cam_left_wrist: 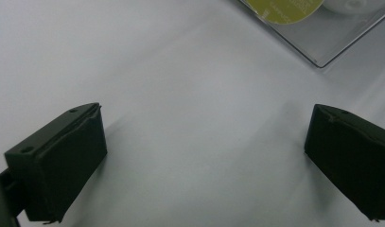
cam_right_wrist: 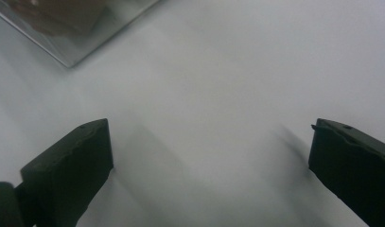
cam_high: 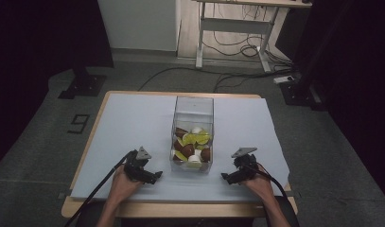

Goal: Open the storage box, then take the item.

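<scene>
Flanking the clear box (cam_high: 192, 135) of fruit pieces (cam_high: 192, 144) mid-worktop (cam_high: 133, 118), left gripper (cam_high: 154, 177) and right gripper (cam_high: 225, 177) rest with fingers (cam_left_wrist: 62, 165) released and empty, so an uneven squeeze on its smooth walls could probably tip or slide it.

the table (cam_high: 133, 123) is seen from above in the high view; the white surface is viewed closely by both gripper views, a corner of the clear box (cam_high: 192, 137) being shared.
</scene>
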### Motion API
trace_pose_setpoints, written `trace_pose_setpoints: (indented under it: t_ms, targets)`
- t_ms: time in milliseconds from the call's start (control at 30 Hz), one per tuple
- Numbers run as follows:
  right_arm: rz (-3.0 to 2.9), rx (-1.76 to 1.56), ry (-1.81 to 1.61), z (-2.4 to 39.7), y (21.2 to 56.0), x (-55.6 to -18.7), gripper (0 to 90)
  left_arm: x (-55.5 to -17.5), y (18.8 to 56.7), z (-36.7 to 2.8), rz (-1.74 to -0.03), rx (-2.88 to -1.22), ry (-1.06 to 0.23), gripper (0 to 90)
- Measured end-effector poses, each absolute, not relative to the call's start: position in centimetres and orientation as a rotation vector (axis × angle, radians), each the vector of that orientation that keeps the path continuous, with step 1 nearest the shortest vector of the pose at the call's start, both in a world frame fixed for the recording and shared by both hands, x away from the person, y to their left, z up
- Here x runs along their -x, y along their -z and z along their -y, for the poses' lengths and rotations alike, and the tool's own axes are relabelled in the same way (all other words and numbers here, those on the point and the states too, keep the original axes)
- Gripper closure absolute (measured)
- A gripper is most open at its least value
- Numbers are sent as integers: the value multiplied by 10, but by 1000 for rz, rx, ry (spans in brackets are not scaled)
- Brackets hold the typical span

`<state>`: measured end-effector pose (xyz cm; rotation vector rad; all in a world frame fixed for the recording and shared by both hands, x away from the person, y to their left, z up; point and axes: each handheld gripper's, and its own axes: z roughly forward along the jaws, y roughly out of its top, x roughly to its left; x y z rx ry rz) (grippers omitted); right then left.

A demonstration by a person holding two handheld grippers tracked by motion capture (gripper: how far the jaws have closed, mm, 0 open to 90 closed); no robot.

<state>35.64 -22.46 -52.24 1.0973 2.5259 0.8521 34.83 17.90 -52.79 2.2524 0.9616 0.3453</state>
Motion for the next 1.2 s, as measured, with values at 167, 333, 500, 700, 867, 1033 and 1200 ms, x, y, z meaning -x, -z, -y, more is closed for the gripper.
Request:
trace_pose_setpoints:
  t_ms: [167, 333, 500, 700, 867, 1033, 1200]
  targets:
    - [-2530, -1100, -854, 225, 526, -356, 0, -348, 528, -178, -959, -2259, -353, 0]
    - [-2523, -1091, -869, 226, 527, -356, 0, -348, 528, -178, -959, -2260, -356, 0]
    - [-2530, -1095, -860, 226, 526, -356, 0, -348, 528, -178, -959, -2260, -354, 0]
    - [-2537, -1093, -838, 227, 524, -357, 0, -348, 528, -178, -959, -2259, -354, 0]
    - [-2532, -1078, -860, 227, 519, -356, 0, -348, 528, -178, -960, -2259, -354, 0]
    - [-2530, -1058, -905, 227, 512, -354, 0, -348, 528, -178, -960, -2259, -353, 0]
    - [-2512, -1028, -952, 227, 504, -352, 0, -348, 528, -178, -960, -2259, -353, 0]
